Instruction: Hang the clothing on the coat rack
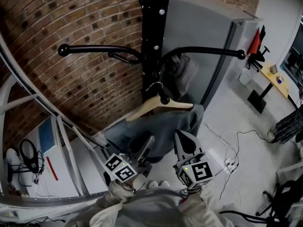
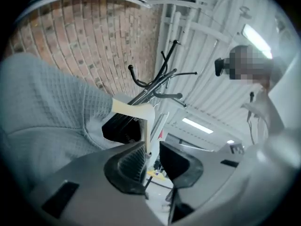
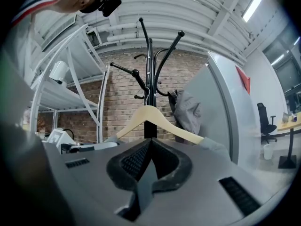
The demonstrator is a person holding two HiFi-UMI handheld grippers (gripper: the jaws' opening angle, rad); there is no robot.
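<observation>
Reach up-left from the parted, empty left gripper (image 2: 151,147) for the garment (image 2: 51,102) on the crosswise hanger (image 2: 133,110), farther from the clenched, empty right gripper (image 3: 149,144).

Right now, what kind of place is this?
Likely an office or lab workspace: brick wall, a desk with an office chair at the far right, loose cables across the floor.

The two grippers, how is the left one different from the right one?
The left gripper has its jaws apart; the right gripper has its jaws shut together. The left gripper is close beside the grey garment; the right gripper faces the wooden hanger from farther back. Both hold nothing.
</observation>
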